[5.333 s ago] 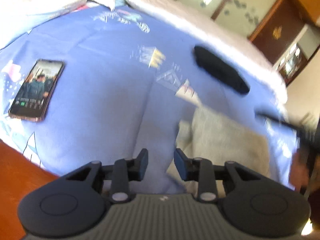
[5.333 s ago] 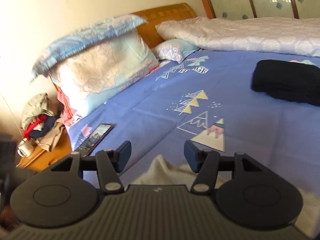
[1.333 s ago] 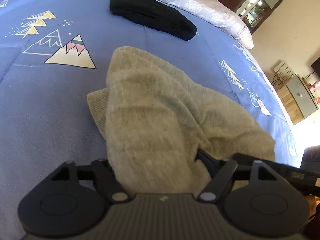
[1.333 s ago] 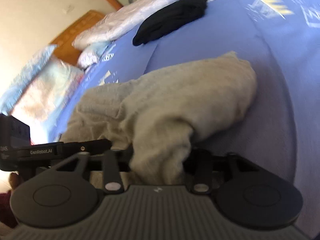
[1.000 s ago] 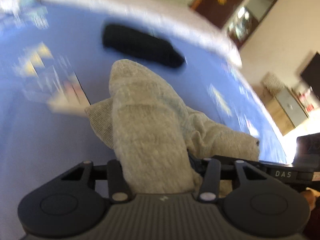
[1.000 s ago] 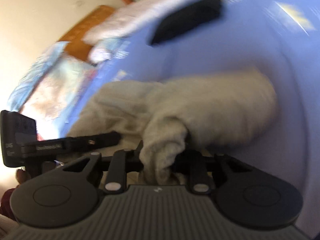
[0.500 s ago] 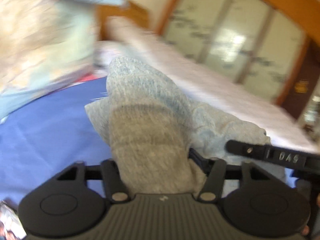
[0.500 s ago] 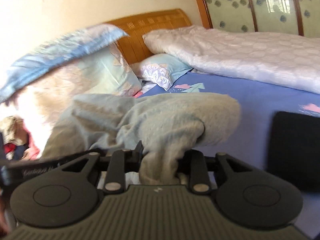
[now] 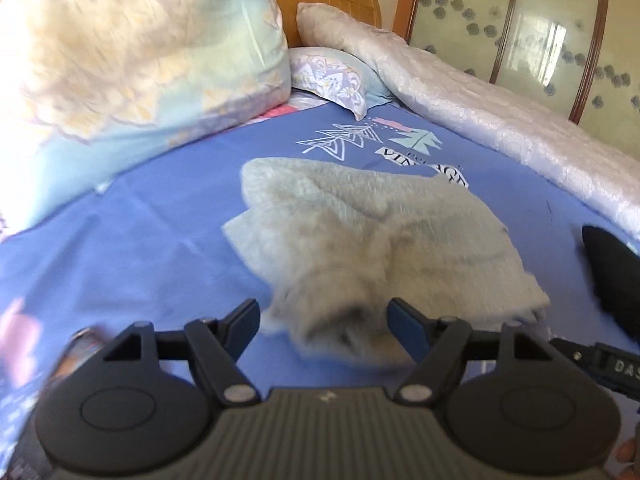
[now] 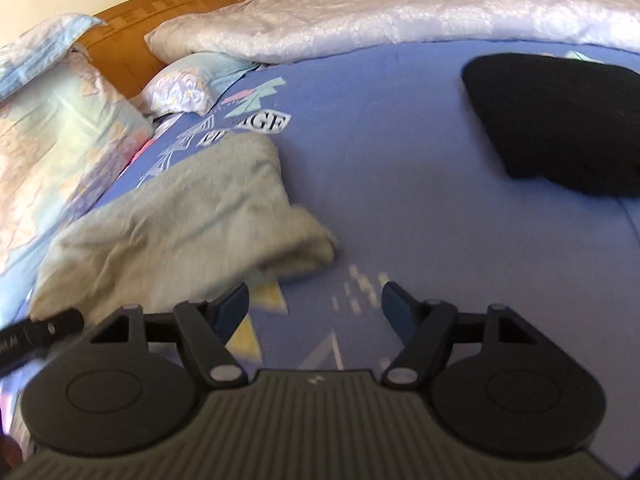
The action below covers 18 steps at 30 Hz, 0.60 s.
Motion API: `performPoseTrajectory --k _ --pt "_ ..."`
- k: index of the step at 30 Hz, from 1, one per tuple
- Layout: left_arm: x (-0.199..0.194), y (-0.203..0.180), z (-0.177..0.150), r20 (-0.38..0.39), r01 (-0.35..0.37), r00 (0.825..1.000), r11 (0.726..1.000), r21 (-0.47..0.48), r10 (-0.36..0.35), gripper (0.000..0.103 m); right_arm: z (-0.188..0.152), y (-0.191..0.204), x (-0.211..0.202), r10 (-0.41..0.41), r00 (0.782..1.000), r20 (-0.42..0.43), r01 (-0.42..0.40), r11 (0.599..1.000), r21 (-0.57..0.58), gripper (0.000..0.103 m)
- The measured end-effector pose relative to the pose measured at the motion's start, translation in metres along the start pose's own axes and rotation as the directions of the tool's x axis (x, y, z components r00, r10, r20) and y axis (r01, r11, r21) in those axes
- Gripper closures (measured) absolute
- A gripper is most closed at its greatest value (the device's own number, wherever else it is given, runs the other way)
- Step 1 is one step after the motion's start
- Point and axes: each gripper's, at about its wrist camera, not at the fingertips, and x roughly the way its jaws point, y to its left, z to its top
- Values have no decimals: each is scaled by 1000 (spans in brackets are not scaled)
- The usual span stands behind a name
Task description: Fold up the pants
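The beige knit pants [image 9: 368, 232] lie folded in a loose bundle on the blue printed bedsheet [image 9: 140, 240], near the pillows. My left gripper [image 9: 324, 326] hovers at the bundle's near end; its jaws are opening, and a lump of the fabric sits between them without the pads pressing on it. In the right wrist view the pants [image 10: 180, 224] rest to the left, and my right gripper [image 10: 316, 310] is opening over bare sheet [image 10: 400, 200] with nothing between its fingers.
A folded black garment [image 10: 560, 120] lies on the sheet to the right. Large pillows [image 9: 120, 60] and a small one [image 9: 332, 76] stand at the wooden headboard [image 10: 160, 8]. A white quilt [image 10: 400, 12] runs along the far side.
Both grippers carried the pants toward the pillows, set them down on the sheet and opened off them. The right gripper has drawn back clear of the fabric.
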Motion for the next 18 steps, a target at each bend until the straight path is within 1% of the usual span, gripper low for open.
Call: performPoseTrajectory --k 1,2,3,6,8,9,13,16,18 --pt "-12 -3 -5 -7 -7 1000 1000 12 7 31 -5 -2 -10 4 1000 -8 -4 1000 -2 28" --pt "-23 -4 -9 -13 -8 1000 1000 28 9 31 -4 3 -3 5 1000 -19 -5 1000 -6 28" --pt "-37 -8 -15 -18 -11 1000 999 46 12 31 -8 6 -7 8 1000 -29 -8 1000 -12 28" --pt "-69 -23 -32 -19 -18 1000 995 100 20 29 -26 2 -39 4 999 -44 -6 1000 -31 28" --pt "-90 -31 -44 -20 -7 1000 993 121 9 24 -42 -2 -63 -1 999 -34 -1 999 -41 28" --pt "-99 -36 -50 -21 -1 1000 992 128 4 23 -49 -4 -72 -4 999 -32 3 999 -41 28" --pt "-131 -49 -73 -49 8 999 990 140 -1 23 -75 -15 -108 -8 999 -38 8 1000 -7 27" --pt "-148 -53 -88 -87 26 996 991 130 -15 23 -94 -19 -134 -22 999 -40 21 1000 -19 27" --pt "-161 -56 -98 -98 33 995 991 129 -20 23 -105 -21 -150 -24 999 -41 23 999 -27 24"
